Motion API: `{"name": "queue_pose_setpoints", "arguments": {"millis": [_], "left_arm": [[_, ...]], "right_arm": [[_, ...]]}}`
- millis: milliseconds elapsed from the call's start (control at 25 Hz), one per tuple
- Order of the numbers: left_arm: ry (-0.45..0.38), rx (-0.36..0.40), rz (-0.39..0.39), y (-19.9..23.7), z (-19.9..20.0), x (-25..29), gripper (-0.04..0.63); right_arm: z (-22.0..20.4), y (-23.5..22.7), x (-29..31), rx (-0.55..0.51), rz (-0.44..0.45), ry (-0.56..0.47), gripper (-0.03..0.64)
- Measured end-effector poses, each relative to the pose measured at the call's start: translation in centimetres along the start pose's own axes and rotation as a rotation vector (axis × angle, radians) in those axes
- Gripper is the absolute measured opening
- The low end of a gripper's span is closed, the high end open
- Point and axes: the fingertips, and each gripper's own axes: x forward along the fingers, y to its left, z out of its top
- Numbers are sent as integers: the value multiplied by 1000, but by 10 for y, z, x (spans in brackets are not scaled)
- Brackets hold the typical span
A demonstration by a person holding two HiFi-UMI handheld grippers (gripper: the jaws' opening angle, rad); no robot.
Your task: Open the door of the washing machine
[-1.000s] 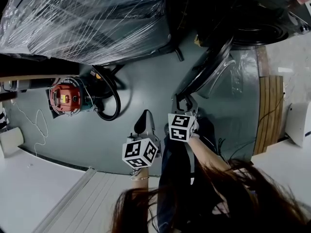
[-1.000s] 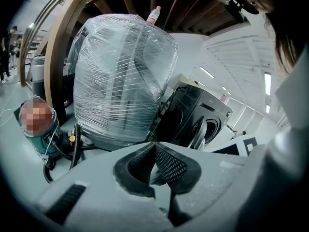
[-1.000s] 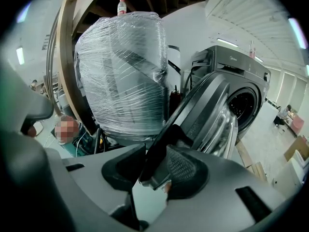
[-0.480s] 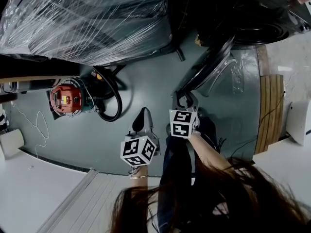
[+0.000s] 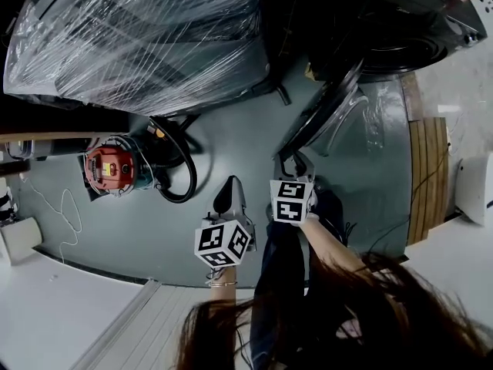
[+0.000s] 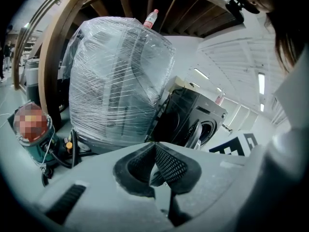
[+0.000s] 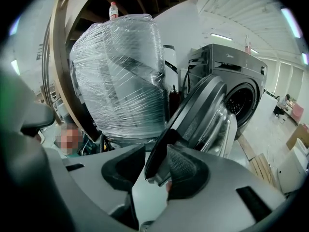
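Observation:
The dark washing machine point(image 5: 408, 29) stands at the top right of the head view, its round door point(image 5: 327, 110) swung out over the floor. My right gripper point(image 5: 290, 163) is at the door's free edge. In the right gripper view the door rim point(image 7: 203, 110) sits between the spread jaws of my right gripper point(image 7: 152, 166), against the right pad point(image 7: 186, 170), with a gap to the left pad. My left gripper point(image 5: 228, 193) hangs beside it to the left, off the door. Its pads point(image 6: 169, 163) meet at the tips with nothing between them.
A large appliance wrapped in plastic film point(image 5: 146, 37) stands left of the machine, with a bottle point(image 7: 113, 9) on top. A red vacuum cleaner point(image 5: 112, 168) and its black hose point(image 5: 181, 168) lie on the floor at left. Wooden boards point(image 5: 427, 176) lie at right.
The head view has shifted slightly. Both grippers and the door stand almost as they did a second ago.

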Motion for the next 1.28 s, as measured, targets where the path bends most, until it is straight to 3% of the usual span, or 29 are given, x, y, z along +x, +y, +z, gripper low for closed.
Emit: {"name": "queue_pose_setpoints", "arguments": {"millis": [840,1120,1280], "left_arm": [[4,157,-129,-48,34,-31,14],[-26,250,-142,-88,56,-40,14],[-44,255,-137,-118,63,-41,14]], "right_arm": [[34,-23,-74,22,-93,-93,92],[54,-47,-107,5,-111,-130,67],[64,-67,-124,-10,-107,-140,57]]}}
